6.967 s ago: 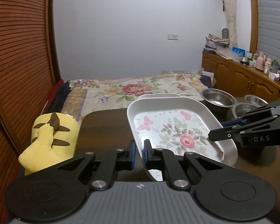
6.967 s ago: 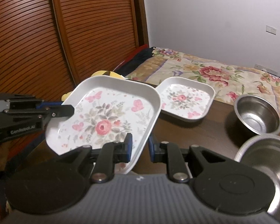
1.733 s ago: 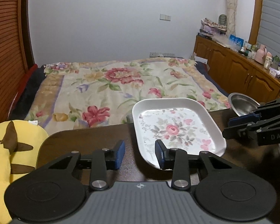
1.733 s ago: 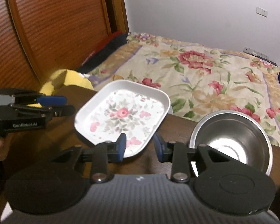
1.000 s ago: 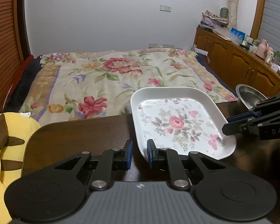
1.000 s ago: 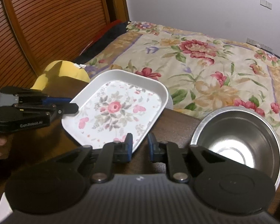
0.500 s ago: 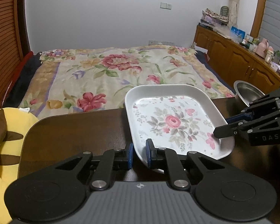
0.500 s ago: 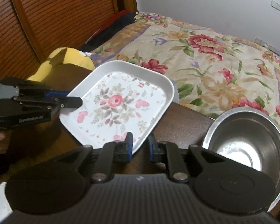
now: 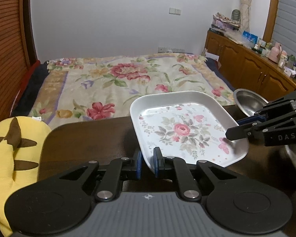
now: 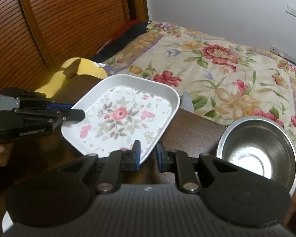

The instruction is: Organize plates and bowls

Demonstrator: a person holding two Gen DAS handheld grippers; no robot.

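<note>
Left wrist view: your left gripper [image 9: 147, 163] pinches the near rim of the plate [image 9: 184, 130], blue pads close on either side of the edge. Plate is white w/ a rose and butterfly print, nothing in it, tilted a bit, over the dark table [image 9: 92, 136]. Your right gripper [image 9: 229, 133] comes in from the right and its tips sit at the plate's right rim; from here you can't tell how tight they are. Behind it, a steel bowl [image 9: 246, 100] at the table's far right edge, nothing in it. A 2nd steel rim [image 9: 295, 162] shows at the far right, mostly cut off. Yellow plush [image 9: 13, 142] sits just off the table's left side. Bed [image 9: 124, 85] w/ floral cover lies beyond the table, wood cabinets [image 9: 248, 63] along the right wall.

Right wrist view: your right gripper [image 10: 147, 156] pinches the plate [image 10: 124, 116] at its near rim, pads on both sides of the edge. Left gripper [image 10: 78, 114] reaches in from the left, tips at the plate's left corner. Bowl [image 10: 256, 146] stands on the table [image 10: 195, 130] to the right of the plate, apart from it, nothing inside but a bright glare. Plush [image 10: 75, 73] is partly hidden behind the table edge. Bed [image 10: 217, 67] beyond, slatted wood doors [image 10: 49, 23] at left.
</note>
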